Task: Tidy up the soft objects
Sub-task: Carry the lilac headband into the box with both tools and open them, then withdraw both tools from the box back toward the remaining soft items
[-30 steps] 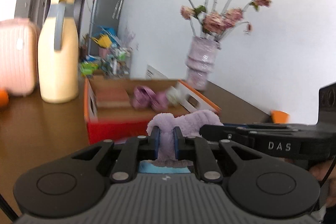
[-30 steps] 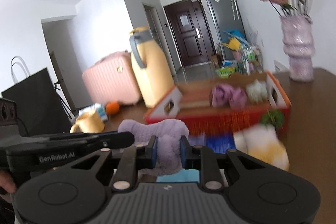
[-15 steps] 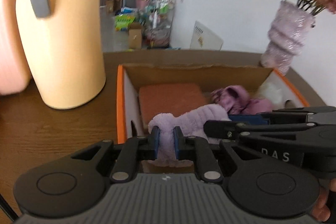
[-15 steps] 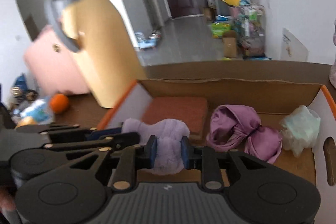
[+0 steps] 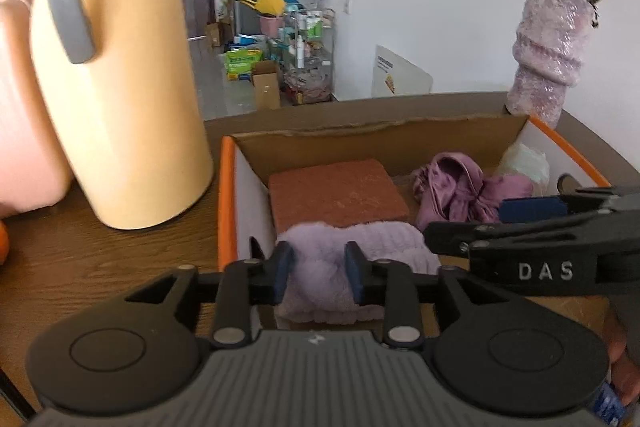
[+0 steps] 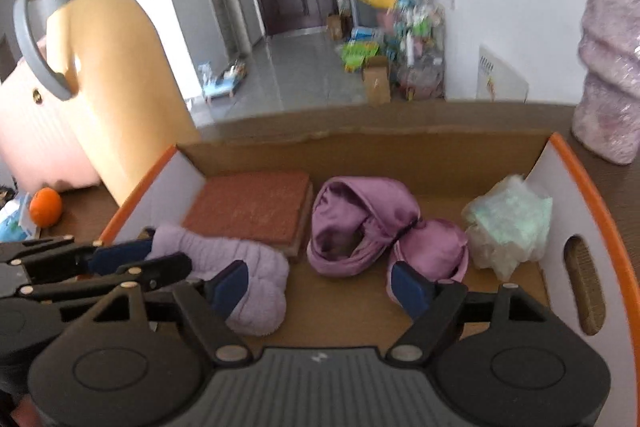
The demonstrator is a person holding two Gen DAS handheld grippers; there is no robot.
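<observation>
Left gripper (image 5: 319, 277) opened partway around lilac fluffy towel (image 5: 356, 251); right gripper (image 6: 320, 283) spread wide, released.
Towel laid in cardboard box (image 6: 576, 187), near-left corner, just beside red-brown pad (image 6: 256, 207).

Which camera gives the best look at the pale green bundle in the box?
The right wrist view: the pale green bundle sits unobstructed against the box wall. The left wrist view shows only its top, behind the purple cloth.

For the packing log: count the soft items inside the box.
4: lavender fluffy towel front left, brick-red pad back left, purple satin cloth in the middle, pale green bundle at right. More could be hidden beneath.
</observation>
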